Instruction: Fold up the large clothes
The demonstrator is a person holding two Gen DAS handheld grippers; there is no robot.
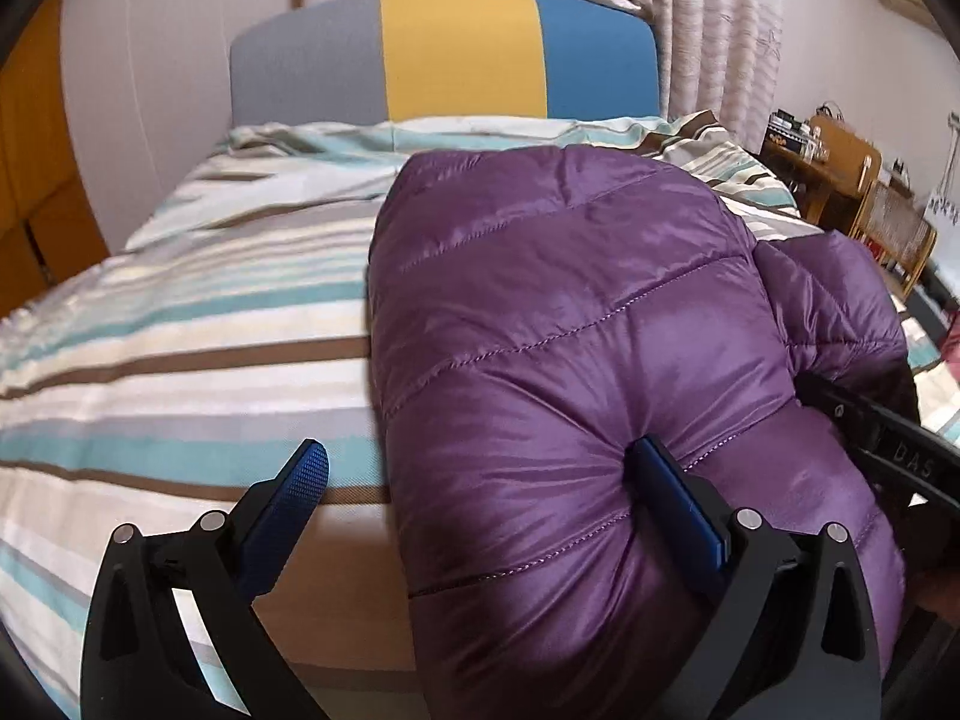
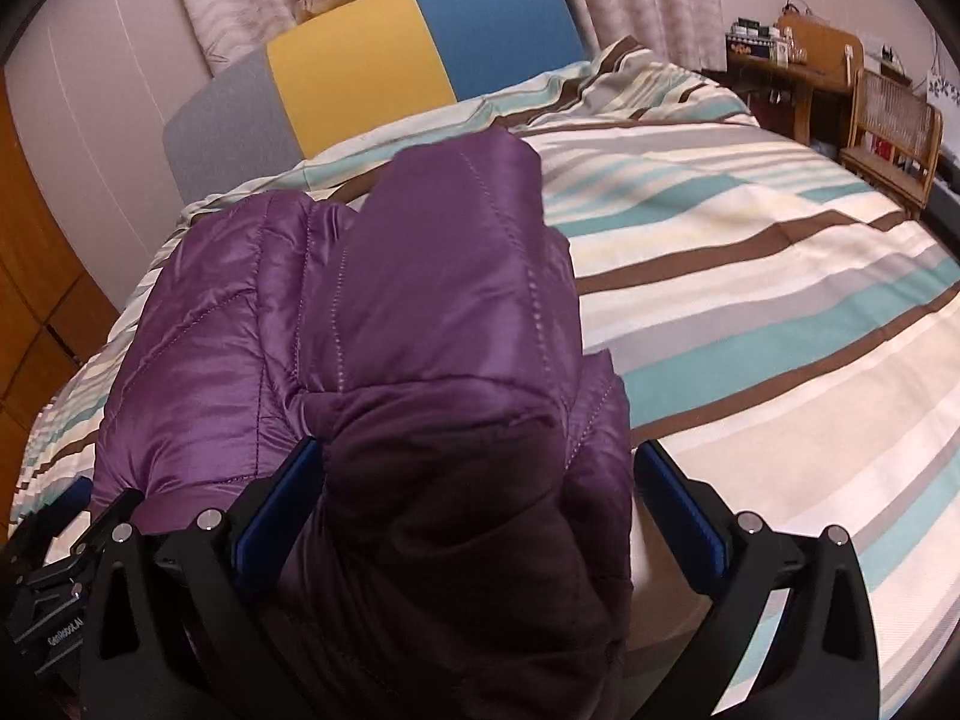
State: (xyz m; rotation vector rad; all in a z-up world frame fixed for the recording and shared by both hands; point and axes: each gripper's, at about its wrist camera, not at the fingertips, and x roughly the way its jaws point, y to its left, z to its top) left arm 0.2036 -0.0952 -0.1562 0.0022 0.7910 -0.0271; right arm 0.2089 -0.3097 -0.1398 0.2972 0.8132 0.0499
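Both my grippers, left gripper (image 1: 477, 501) and right gripper (image 2: 477, 495), are wide open, holding nothing. I should press the purple jacket (image 1: 570, 300) flat.

Bed (image 1: 180, 324) carries everything: cover striped in white, teal, grey and brown, with a padded headboard (image 1: 444, 54) in grey, yellow and blue panels at the far end. Lying directly on the cover, a purple quilted jacket (image 1: 558, 324), bunched and puffy, near the closer edge. Rumpled striped bedding (image 2: 630, 78) heaps up below the headboard.
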